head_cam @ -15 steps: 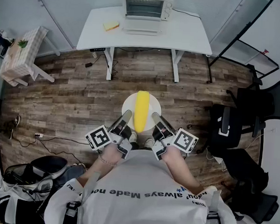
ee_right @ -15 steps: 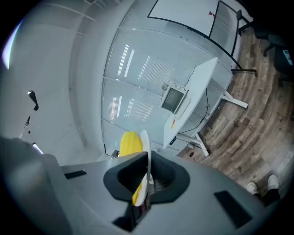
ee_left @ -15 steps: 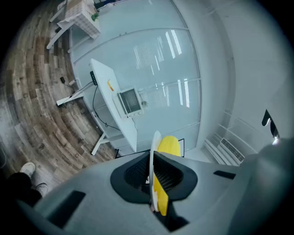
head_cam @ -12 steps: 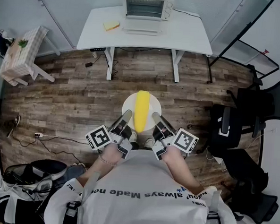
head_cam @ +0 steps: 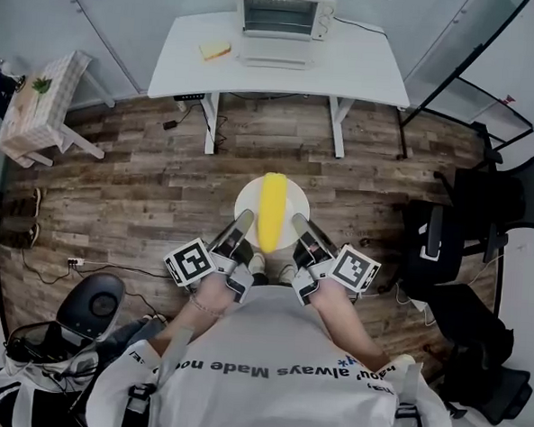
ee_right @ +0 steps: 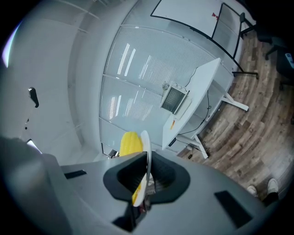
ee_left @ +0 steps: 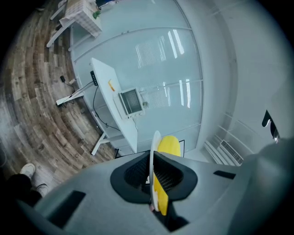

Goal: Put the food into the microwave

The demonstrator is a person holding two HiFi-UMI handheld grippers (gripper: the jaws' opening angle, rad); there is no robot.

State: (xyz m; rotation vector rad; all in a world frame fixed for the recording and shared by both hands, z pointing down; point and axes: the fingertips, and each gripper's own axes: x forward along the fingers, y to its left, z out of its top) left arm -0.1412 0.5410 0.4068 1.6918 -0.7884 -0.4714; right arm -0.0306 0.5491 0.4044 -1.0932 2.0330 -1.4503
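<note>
A white plate [head_cam: 288,200] with a yellow corn cob [head_cam: 272,208] on it is held level in front of me over the wood floor. My left gripper [head_cam: 242,221] is shut on the plate's left rim, my right gripper [head_cam: 300,224] on its right rim. In the left gripper view the plate rim [ee_left: 154,142] stands edge-on between the jaws of the left gripper [ee_left: 153,161], with the corn [ee_left: 168,146] beside it. The right gripper view shows the same: rim [ee_right: 147,146], corn [ee_right: 129,142], right gripper [ee_right: 146,170]. The microwave [head_cam: 286,9] stands far ahead on a white table [head_cam: 366,70].
A yellow pad [head_cam: 215,49] lies on the table left of the microwave. A small cloth-covered table [head_cam: 35,104] stands at the left. Black office chairs [head_cam: 455,238] crowd the right. Bags [head_cam: 51,348] lie at my lower left, and cables [head_cam: 102,263] run over the floor.
Both grippers keep the plate as before. The view has shifted a little. Shoes at the left edge have moved, and the dark gear at lower left looks different.
</note>
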